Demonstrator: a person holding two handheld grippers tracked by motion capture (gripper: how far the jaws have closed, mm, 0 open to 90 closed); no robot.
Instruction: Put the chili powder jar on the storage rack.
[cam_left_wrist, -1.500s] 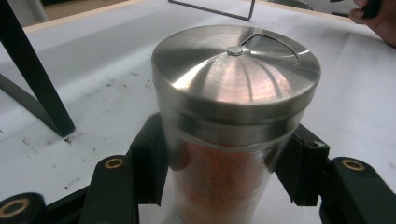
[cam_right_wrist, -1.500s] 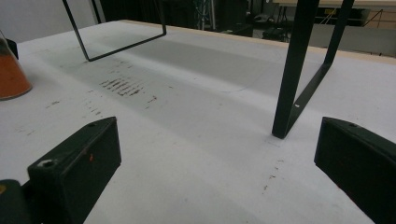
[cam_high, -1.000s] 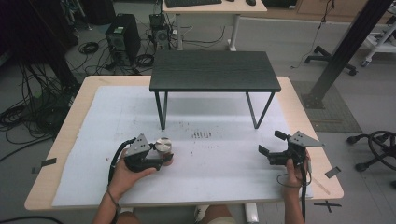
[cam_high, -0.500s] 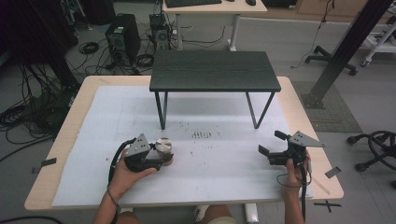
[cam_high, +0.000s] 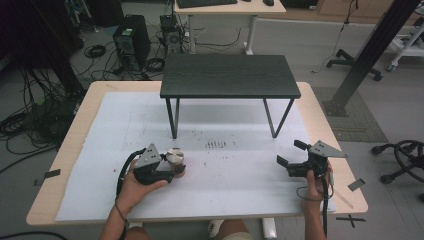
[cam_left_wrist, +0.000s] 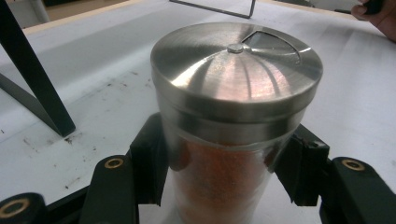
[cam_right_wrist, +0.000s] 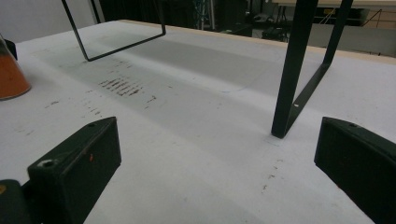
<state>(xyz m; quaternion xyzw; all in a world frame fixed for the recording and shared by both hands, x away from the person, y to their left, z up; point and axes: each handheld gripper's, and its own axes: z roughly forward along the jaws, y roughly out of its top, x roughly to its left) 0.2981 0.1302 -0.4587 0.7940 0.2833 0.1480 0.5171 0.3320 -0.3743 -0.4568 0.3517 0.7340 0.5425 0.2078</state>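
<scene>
A: Status of the shaker?

B: The shaker (cam_left_wrist: 236, 116), a glass jar of orange powder with a steel lid, stands upright on the counter (cam_high: 240, 195), left of centre and near the front edge. The left gripper (cam_high: 176, 169) is clamped on its glass body, one pad on each side, just under the lid.

A: So the grasp is done?

B: Judged so. The base looks to rest on the paper, so lifting and placing are left. Where it goes I cannot tell; the small black table (cam_high: 230, 75) behind is a possible spot.

A: Other hand?

B: The right gripper (cam_high: 292, 154) sits well apart at the right, jaws wide and holding nothing.

A: Surface, room?

B: White paper sheet (cam_right_wrist: 196, 140) over a wooden top, with dark scuffs and smudges near the middle. Grey floor, cable tangles at left, a computer tower (cam_high: 131, 42) and a desk behind.
</scene>
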